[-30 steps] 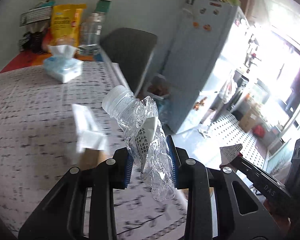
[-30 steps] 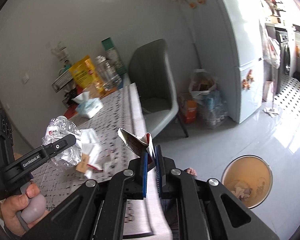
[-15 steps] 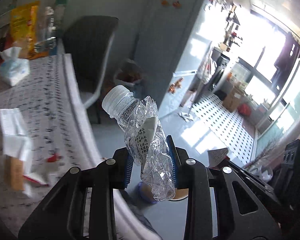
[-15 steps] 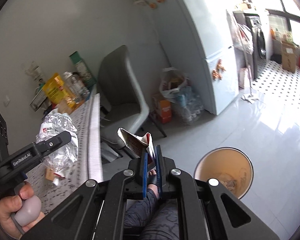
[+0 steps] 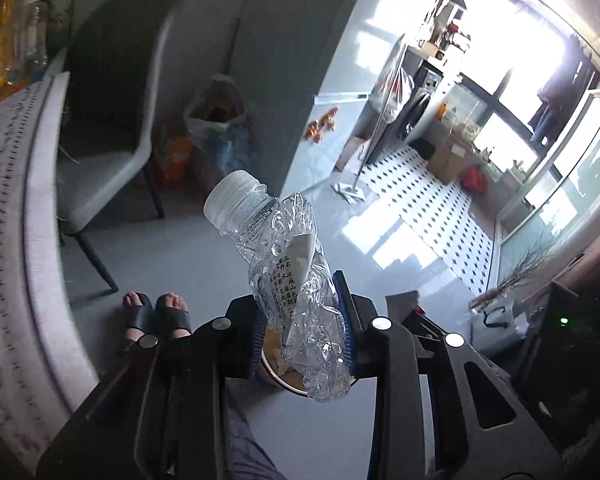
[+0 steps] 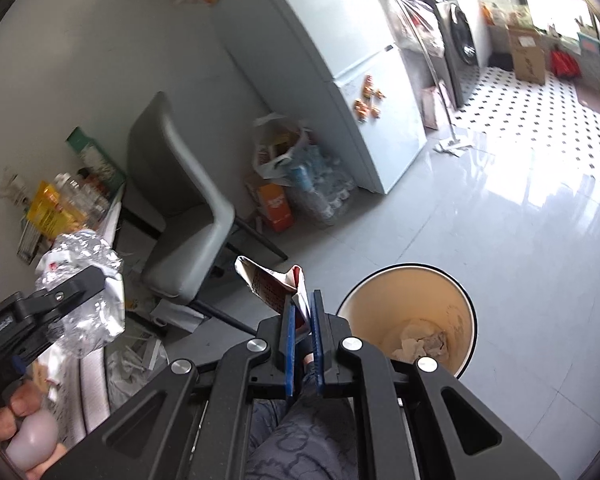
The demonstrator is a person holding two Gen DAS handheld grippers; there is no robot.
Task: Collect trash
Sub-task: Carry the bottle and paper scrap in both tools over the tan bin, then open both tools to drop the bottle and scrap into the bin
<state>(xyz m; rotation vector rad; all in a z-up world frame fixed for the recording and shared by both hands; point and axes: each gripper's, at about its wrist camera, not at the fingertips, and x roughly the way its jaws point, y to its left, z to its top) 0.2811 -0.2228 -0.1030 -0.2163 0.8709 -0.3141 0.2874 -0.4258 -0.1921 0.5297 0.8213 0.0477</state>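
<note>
Swung clear of table, now over floor. Left gripper clamped on crushed water bottle; right gripper pinching paper wrapper. Centre each above waste bin rim before releasing.

wall: grey | floor: glossy pale tile | chair: grey | fridge: white | windows: bright

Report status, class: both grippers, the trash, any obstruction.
Left gripper shut on crushed bottle. Right gripper shut on wrapper. Bin open on the floor, nothing blocking.
</note>
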